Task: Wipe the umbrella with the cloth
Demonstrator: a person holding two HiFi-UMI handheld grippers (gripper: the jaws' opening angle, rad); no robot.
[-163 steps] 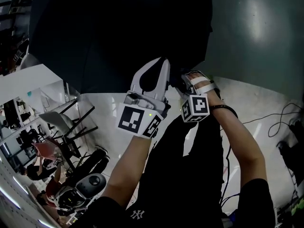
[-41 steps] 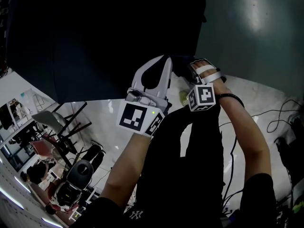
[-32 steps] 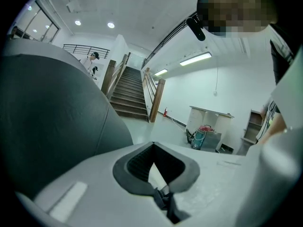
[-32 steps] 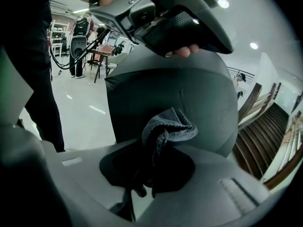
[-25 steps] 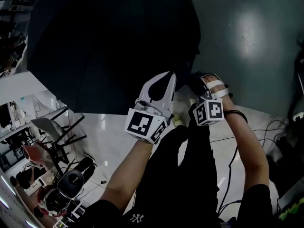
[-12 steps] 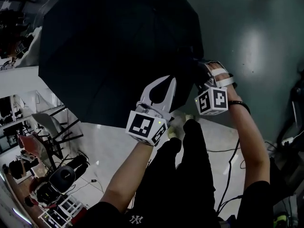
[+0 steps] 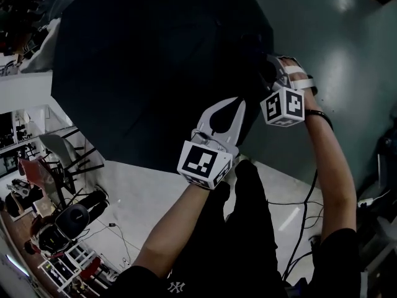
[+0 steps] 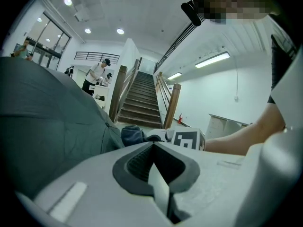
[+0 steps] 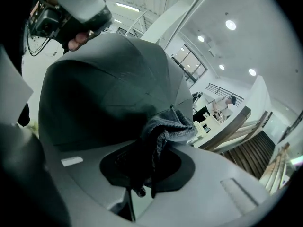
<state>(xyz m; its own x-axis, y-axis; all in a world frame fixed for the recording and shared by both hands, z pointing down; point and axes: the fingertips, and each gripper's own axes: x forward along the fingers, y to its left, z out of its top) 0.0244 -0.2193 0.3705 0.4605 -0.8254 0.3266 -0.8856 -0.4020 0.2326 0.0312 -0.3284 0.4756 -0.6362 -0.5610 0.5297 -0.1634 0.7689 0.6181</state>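
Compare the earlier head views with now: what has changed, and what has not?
The right gripper, shut on the cloth, travelled up and rightward along the umbrella rim. The left gripper drifted slightly right. Its fingers stayed together; nothing let go.

Cloth (image 9: 166, 126) in right claw (image 7: 271, 73) at right edge of umbrella (image 7: 149, 73); left claw (image 7: 238, 103) below-left.

The head view looks steeply down from above onto the open umbrella (image 7: 149, 67), which fills its upper half. The left gripper view sits close behind its jaws and faces across the umbrella toward a staircase (image 8: 142, 103). The right gripper view, equally close, faces the umbrella's top. All 3 views share the umbrella; both gripper views share the staircase.
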